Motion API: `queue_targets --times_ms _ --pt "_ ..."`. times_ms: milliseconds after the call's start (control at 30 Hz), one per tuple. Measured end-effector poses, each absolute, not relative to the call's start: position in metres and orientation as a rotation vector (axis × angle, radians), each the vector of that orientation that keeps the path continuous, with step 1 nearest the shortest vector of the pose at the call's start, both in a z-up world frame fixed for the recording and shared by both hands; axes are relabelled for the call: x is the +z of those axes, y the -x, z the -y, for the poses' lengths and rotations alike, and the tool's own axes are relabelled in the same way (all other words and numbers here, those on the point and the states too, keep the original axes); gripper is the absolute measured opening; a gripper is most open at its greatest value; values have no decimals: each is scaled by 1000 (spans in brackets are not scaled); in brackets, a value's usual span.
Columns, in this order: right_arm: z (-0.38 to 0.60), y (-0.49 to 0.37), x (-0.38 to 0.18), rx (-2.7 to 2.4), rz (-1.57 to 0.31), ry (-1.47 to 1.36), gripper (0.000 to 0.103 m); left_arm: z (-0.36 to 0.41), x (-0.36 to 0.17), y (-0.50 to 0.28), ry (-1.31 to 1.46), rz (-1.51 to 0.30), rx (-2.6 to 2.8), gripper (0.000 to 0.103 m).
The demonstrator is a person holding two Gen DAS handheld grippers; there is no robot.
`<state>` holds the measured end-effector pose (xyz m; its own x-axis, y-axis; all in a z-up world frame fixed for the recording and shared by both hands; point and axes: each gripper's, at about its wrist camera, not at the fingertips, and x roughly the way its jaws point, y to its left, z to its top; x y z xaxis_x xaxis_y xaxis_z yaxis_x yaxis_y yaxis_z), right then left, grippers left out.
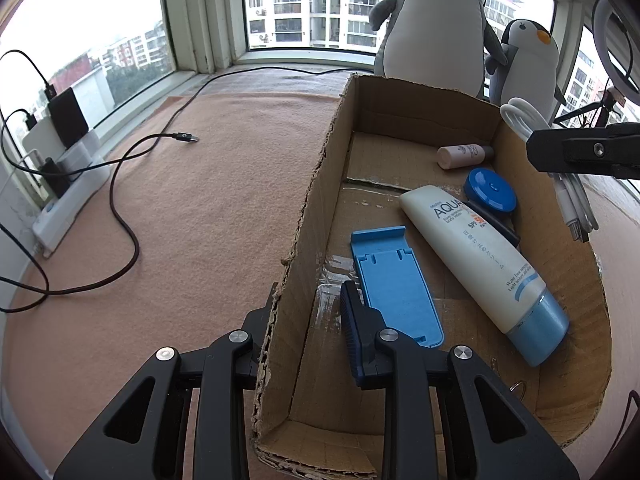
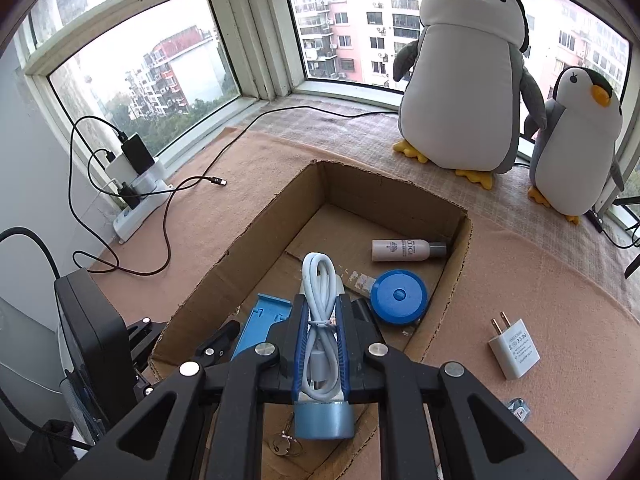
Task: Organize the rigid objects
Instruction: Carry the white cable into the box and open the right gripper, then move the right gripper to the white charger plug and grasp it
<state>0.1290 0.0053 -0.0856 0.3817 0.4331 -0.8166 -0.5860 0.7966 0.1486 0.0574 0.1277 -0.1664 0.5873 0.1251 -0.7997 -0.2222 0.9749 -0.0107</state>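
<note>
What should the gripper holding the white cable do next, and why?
Probably lower the bundled white cable into the cardboard box and let go. The right gripper grips it above the box, where the sunscreen tube, blue tape measure and small bottle already lie.

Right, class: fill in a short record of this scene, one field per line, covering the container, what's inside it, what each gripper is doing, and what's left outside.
Container: open cardboard box on a pink cloth
Inside: lotion tube, blue phone stand, blue round case, small bottle
Left gripper: shut on the box's wall
Right gripper: shut on a coiled white cable, above the box
Outside: white charger plug
Background: two plush penguins
</note>
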Motion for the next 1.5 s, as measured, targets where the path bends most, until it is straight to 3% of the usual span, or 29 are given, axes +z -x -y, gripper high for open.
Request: queue_targets --times_ms 467,533,600,667,800,1500 --pt "-16 -138 -99 664 -1004 185 15 -128 -166 -57 114 -921 203 25" --pt "-16 -136 -97 671 -996 184 26 -128 -166 -57 114 -921 203 25" --pt "-16 -135 -95 672 -984 186 45 -128 -166 -57 114 -921 203 25" --pt "-17 -134 -93 672 -973 188 54 -128 -166 -57 114 -921 203 25" --pt "-16 -133 -92 664 -968 197 62 -128 -166 -57 114 -921 203 25" --pt "10 -135 -86 627 -957 181 67 -128 -167 -57 113 -921 203 25"
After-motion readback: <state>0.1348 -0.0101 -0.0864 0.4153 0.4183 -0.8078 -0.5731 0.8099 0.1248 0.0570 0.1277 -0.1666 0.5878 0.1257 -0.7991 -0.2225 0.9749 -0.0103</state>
